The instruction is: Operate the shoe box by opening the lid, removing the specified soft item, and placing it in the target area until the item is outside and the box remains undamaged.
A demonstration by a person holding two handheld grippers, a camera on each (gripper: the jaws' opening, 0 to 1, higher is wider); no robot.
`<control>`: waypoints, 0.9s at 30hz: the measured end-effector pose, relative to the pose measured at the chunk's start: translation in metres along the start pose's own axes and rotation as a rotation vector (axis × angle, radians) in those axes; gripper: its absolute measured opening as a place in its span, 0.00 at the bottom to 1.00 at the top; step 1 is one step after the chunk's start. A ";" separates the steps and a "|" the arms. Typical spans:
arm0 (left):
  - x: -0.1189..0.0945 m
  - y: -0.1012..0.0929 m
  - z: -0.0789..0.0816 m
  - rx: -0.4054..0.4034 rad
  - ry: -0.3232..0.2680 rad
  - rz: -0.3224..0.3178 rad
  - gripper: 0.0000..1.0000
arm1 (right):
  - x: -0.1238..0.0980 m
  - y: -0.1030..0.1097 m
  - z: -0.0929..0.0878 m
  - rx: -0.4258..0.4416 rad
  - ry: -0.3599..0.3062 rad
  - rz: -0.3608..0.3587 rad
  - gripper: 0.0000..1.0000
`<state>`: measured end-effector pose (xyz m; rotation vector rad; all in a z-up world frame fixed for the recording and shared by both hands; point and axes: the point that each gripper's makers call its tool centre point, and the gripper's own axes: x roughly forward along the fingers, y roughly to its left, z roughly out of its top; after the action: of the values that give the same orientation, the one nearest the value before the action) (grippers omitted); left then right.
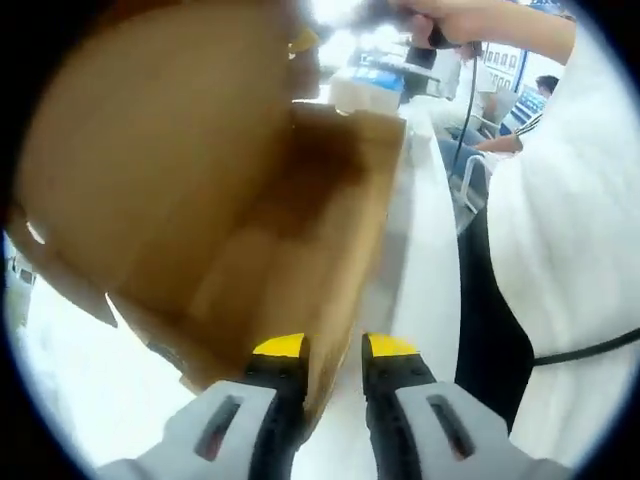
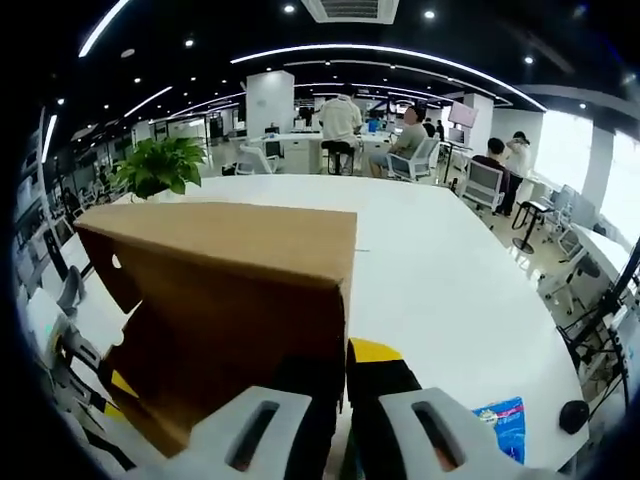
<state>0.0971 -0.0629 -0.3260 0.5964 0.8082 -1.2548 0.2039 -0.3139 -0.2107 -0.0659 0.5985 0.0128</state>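
Observation:
The brown cardboard shoe box [image 1: 250, 230] lies open in the left gripper view, and the part of its inside that shows is bare cardboard. My left gripper [image 1: 335, 348] is shut on the box's near wall, one yellow-tipped jaw inside and one outside. The raised lid [image 1: 150, 120] fills the upper left. In the right gripper view the lid [image 2: 230, 300] stands right in front, and my right gripper [image 2: 345, 365] is shut on its edge. A hand holds that right gripper [image 1: 420, 55] at the top of the left gripper view.
The box rests on a long white table [image 2: 440, 280]. A potted plant [image 2: 160, 165] stands at its far left and a blue packet [image 2: 500, 420] lies near right. A person in a white shirt [image 1: 570, 250] stands close on the right. Seated people and office chairs [image 2: 485, 180] are beyond.

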 end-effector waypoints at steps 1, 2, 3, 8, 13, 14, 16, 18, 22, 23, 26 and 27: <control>-0.001 0.004 0.002 0.006 -0.016 0.042 0.20 | 0.000 0.000 0.000 0.001 0.000 -0.001 0.00; -0.003 0.010 0.004 0.017 -0.027 0.088 0.21 | 0.000 0.000 0.000 0.007 0.001 -0.005 0.00; -0.003 0.010 0.006 0.030 -0.044 0.100 0.21 | 0.000 0.000 0.000 0.022 0.001 -0.009 0.00; -0.017 0.010 0.024 -0.127 -0.144 0.095 0.27 | 0.002 0.000 0.002 -0.008 0.014 -0.008 0.00; -0.034 0.017 0.024 -0.231 -0.198 0.139 0.27 | 0.002 0.000 0.000 0.000 0.013 0.003 0.00; -0.037 0.017 0.024 -0.255 -0.208 0.139 0.27 | 0.002 0.000 0.000 0.001 0.013 0.004 0.00; -0.044 0.018 0.022 -0.299 -0.230 0.146 0.28 | 0.001 0.000 0.000 0.009 0.011 0.010 0.00; -0.048 0.019 0.023 -0.347 -0.260 0.152 0.29 | 0.001 0.000 0.000 0.005 0.008 0.014 0.00; -0.063 0.026 0.035 -0.458 -0.373 0.176 0.32 | 0.001 -0.001 0.000 0.020 0.013 0.022 0.00; -0.067 0.029 0.037 -0.472 -0.386 0.196 0.34 | 0.001 -0.001 0.000 0.019 0.014 0.024 0.00; -0.075 0.037 0.039 -0.471 -0.402 0.255 0.36 | 0.000 0.000 0.000 -0.011 0.012 0.028 0.00; -0.078 0.041 0.037 -0.467 -0.395 0.284 0.37 | 0.000 0.000 -0.001 -0.010 0.013 0.029 0.00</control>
<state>0.1358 -0.0371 -0.2431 0.0722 0.6255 -0.8435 0.2031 -0.3136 -0.2110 -0.0676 0.6120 0.0433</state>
